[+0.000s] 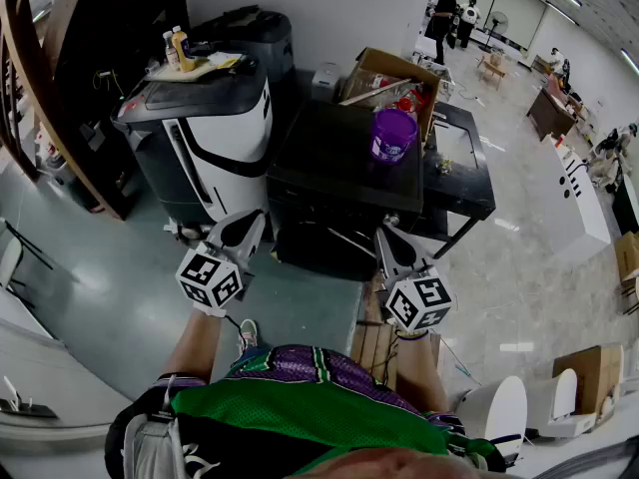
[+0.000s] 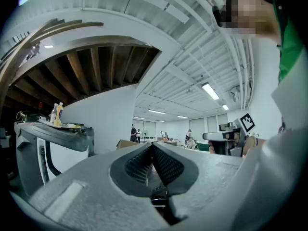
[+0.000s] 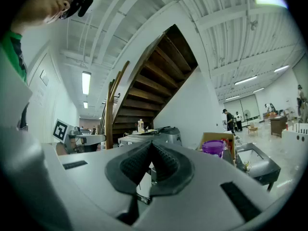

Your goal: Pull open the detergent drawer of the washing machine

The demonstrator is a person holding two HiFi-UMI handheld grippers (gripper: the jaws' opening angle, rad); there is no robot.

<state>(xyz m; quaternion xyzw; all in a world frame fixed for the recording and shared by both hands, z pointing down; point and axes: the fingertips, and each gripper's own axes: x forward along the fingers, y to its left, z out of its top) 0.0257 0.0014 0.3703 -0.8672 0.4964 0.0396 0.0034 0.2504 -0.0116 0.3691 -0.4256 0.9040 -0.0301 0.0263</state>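
Okay, nearest: person's green mesh jersey (image 1: 300, 412), with both arms stretched forward and level. The left gripper (image 1: 252, 224) has its jaws pressed together with nothing between them; the ribbed pads (image 2: 163, 165) meet at the tips. The right gripper (image 1: 387, 238) is closed the same way and empty. Both hang in the air above the grey floor (image 1: 120, 297), touching nothing. Just beyond the right gripper is a black flat-topped boxy cabinet (image 1: 329, 158) with a purple plastic tub (image 1: 393, 133) on its far right part. Left of the cabinet, beyond the left gripper, stands a white and dark grey boxy machine (image 1: 215, 158), apparently the washing machine, with a yellow bottle (image 1: 181, 48) on top. The detergent drawer can't be made out in any view. Farther, behind the tub: an open brown cardboard box (image 1: 384, 68). Far right: standing people (image 1: 441, 13).
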